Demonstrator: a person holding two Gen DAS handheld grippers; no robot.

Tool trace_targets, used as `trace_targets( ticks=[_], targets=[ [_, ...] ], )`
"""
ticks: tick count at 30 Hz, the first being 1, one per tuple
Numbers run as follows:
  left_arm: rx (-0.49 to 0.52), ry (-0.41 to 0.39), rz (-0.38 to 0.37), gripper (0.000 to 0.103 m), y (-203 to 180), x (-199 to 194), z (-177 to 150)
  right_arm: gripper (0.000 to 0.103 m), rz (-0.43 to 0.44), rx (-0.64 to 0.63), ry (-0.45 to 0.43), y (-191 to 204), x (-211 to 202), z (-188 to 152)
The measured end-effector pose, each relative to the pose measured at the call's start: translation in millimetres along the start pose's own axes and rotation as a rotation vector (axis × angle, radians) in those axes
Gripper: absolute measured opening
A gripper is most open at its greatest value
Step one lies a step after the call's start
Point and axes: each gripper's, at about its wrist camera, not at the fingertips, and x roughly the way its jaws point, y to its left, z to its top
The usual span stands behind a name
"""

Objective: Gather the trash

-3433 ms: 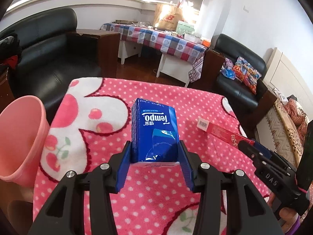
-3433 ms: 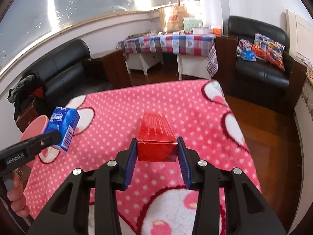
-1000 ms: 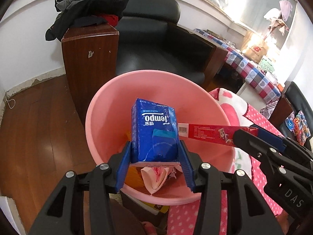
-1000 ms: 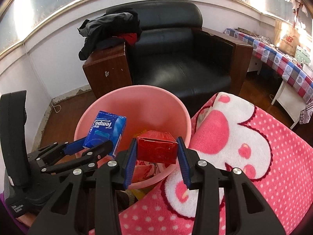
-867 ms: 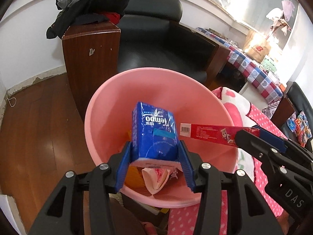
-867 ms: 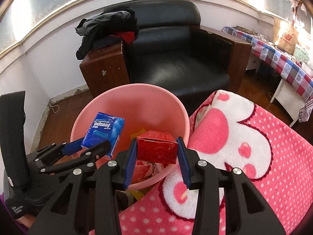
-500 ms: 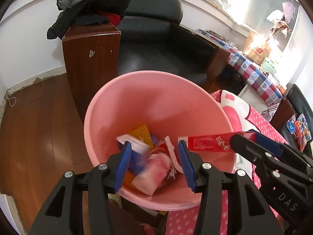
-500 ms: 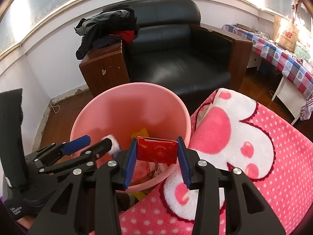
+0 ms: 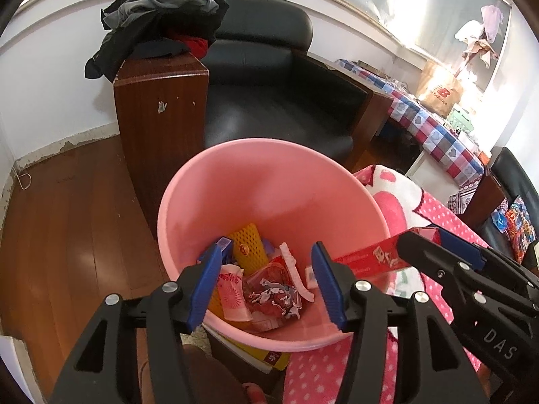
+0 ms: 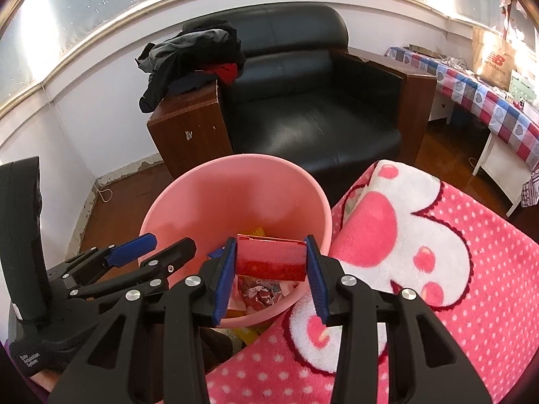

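Right wrist view is showing a long red carton [image 10: 270, 261], glossy and rectangular, sitting mid-frame over the smooth pink plastic bin [image 10: 188, 202] of crumpled wrappers; the right tool [image 10: 271, 277] is clamping it, while the left tool [image 9: 266, 282], lower centre, has just been opening and is standing wide, empty.

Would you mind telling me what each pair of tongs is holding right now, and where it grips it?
The left tongs hold nothing. The right tongs grip the red box by its near end, above the pink bin.
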Motion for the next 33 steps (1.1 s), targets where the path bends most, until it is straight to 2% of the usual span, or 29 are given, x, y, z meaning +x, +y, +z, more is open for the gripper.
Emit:
trace_targets(
  ticks=[11, 20, 30, 31, 33],
  targets=[
    [0.013, -0.031, 0.007, 0.056, -3.8, -22.7, -3.0, 0.041, 0.033, -0.023, -0.055, 2.0, -25.3, -0.5],
    [0.001, -0.06, 0.017, 0.056, 1.1, -41.8, -3.0, 0.041, 0.045, -0.028, -0.058, 2.9, -26.7, 4.9],
    [0.007, -0.058, 0.019, 0.058, -5.4, -53.6, -6.3, 0.041, -0.015, -0.057, -0.098, 6.3, -47.5, -8.2],
    [0.01, -0.06, 0.022, 0.058, -6.5, -55.1, -7.1, 0.042, -0.024, -0.052, -0.098, 5.2, -49.7, -11.1],
    [0.015, -0.065, 0.029, 0.058, -8.8, -58.2, -7.8, 0.052, -0.034, -0.049, -0.099, 4.8, -52.2, -14.0]
  ],
)
